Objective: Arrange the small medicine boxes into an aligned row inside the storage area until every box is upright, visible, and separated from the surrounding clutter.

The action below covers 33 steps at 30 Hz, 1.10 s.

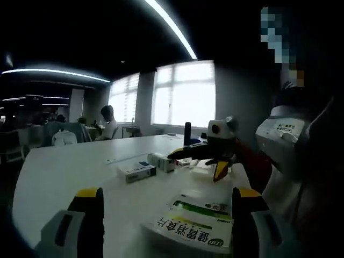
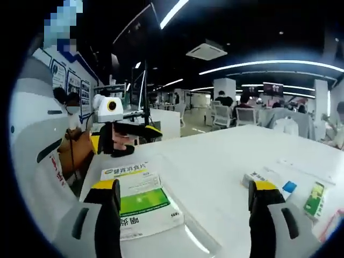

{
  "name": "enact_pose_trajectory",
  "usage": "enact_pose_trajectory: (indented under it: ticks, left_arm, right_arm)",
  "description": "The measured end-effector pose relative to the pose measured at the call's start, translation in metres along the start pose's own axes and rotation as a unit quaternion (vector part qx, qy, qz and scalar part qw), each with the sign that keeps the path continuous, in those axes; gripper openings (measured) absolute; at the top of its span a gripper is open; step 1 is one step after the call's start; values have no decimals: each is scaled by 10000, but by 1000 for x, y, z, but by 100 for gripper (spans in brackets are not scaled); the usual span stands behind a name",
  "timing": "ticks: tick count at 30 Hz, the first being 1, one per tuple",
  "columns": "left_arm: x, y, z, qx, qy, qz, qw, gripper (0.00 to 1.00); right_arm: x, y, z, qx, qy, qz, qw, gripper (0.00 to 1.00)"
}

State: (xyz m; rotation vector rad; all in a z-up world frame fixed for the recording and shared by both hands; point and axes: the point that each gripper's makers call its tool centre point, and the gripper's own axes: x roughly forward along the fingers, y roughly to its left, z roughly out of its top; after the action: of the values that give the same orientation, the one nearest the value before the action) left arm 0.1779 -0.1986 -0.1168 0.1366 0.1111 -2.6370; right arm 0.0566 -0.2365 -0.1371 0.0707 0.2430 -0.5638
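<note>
Left gripper (image 1: 164,215): the jaws stand apart with nothing between the yellow tips. A large green-and-white box (image 1: 196,226) lies flat on the white surface (image 1: 70,172), low in the gap and nearer the right-hand jaw, whose tip overlaps its right end in the picture; contact cannot be determined. Further out on the surface, a blue-and-white box (image 1: 137,171) lies flat, with a second small box (image 1: 161,162) just beside it. The right gripper (image 1: 207,160) enters the left gripper view from the right, its jaws apart above the surface, with a small red-marked box (image 1: 185,160) at its dark lower tip; whether they touch cannot be determined. Right gripper (image 2: 185,199): the jaws stand apart and empty. In the right gripper view the large green-and-white box (image 2: 141,201) lies flat just inside the left-hand jaw, which covers its near corner. A small box with a blue square (image 2: 270,180) lies flat at the right-hand jaw, partly behind its tip, and a green packet (image 2: 314,199) lies outside that jaw. The left gripper (image 2: 131,141) appears beyond the large box, jaws apart, above the surface (image 2: 215,156).
</note>
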Motion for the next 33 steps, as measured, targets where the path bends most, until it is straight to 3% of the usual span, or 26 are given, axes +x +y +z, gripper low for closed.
enact_pose_trajectory:
  ticks: [2,4,7,16,24,33]
  left_arm:
    - [-2,0,0,-65,-70,39,9999,100]
    - [-2,0,0,-103,-120,54,9999,100]
    - [0,1,-1,-130,-123,78,9998,100]
    - [3,6,2,-109,-110,141,9998,100]
    - [5,8,4,-108,-122,185,9997,100]
    - [2,11,2,-87,-101,252,9996,100]
  right_arm:
    - [-3,-3,-5,-164,93,-52,9998,90]
    - [-4,-3,-3,-241,-36,-1,9997,92]
    - [-6,-2,-1,-249,-109,51,9996,96]
    - [-14,-11,-8,-205,-1,143,9997,90]
    - [-22,-15,-6,-172,-27,105,9998,99]
    - [-36,-34,-5,-410,80,-284,9987,98]
